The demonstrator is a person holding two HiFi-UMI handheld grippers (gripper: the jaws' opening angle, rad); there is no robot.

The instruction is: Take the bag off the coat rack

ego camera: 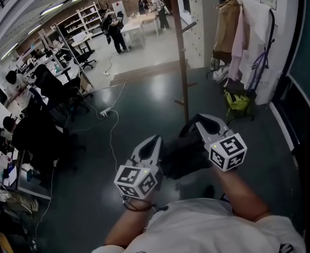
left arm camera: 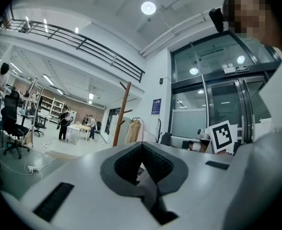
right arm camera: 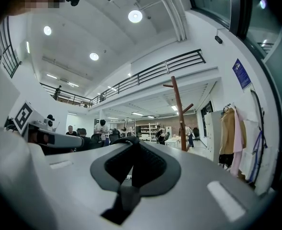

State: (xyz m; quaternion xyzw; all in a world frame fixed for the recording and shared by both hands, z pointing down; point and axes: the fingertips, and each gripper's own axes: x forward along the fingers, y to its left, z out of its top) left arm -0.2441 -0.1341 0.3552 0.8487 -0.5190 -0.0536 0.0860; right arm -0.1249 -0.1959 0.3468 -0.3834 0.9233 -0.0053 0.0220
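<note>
Along the left edge, from 8 to 10 o'clock, desks and chairs crowd the room, and a white cable trails over the dark floor, which lies open from there up to 12 o'clock. At 7 o'clock the left gripper points level with its jaws clenched, nothing visible between them. Just beside it at 6 o'clock hangs the black bag, off the coat rack and well apart from that bare wooden pole at 12 o'clock. The right gripper is clenched on the bag's strap. At 1 o'clock, coats hang on the wall, and dark panels close the right edge.
</note>
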